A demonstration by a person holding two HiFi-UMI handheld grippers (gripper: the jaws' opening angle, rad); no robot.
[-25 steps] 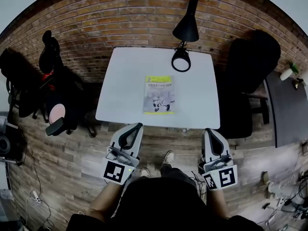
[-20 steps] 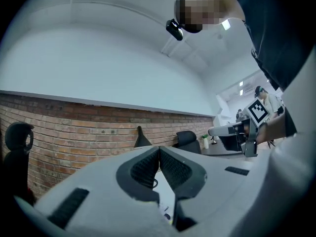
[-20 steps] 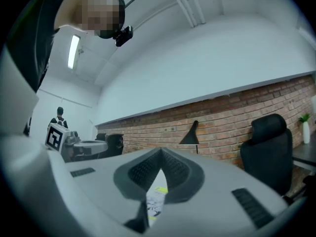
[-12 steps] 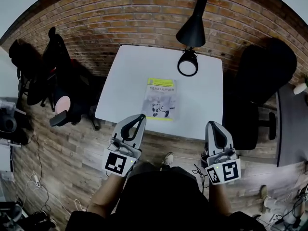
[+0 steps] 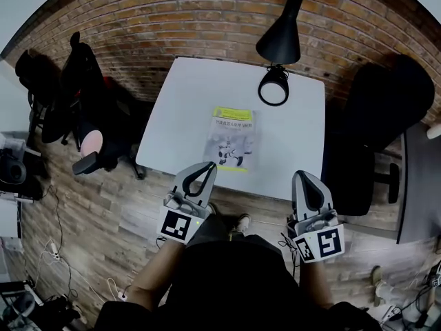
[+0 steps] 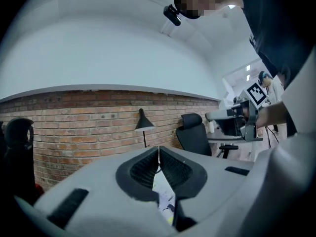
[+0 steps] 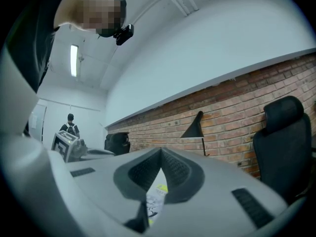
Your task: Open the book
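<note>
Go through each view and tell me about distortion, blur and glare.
Head view: fisheye bends the red brick wall into an arc; the white square table is bright, yet the yellow-and-grey paperback book is sharp. Left gripper view: the grey left gripper looms soft up close. Right gripper view: likewise the right gripper; a ceiling strip light glares.

Grey left claw (image 5: 208, 165), right claw (image 5: 302, 176); black ribbed pads (image 6: 140, 169); black-white marker cubes (image 5: 176, 226); dark top (image 5: 234, 281).

the white table (image 5: 178, 116) is seen bare on both sides of the book (image 5: 232, 138); its far right corner is blocked by a black lamp (image 5: 280, 47), and an office chair (image 5: 375, 109) is set just beside its right edge.
</note>
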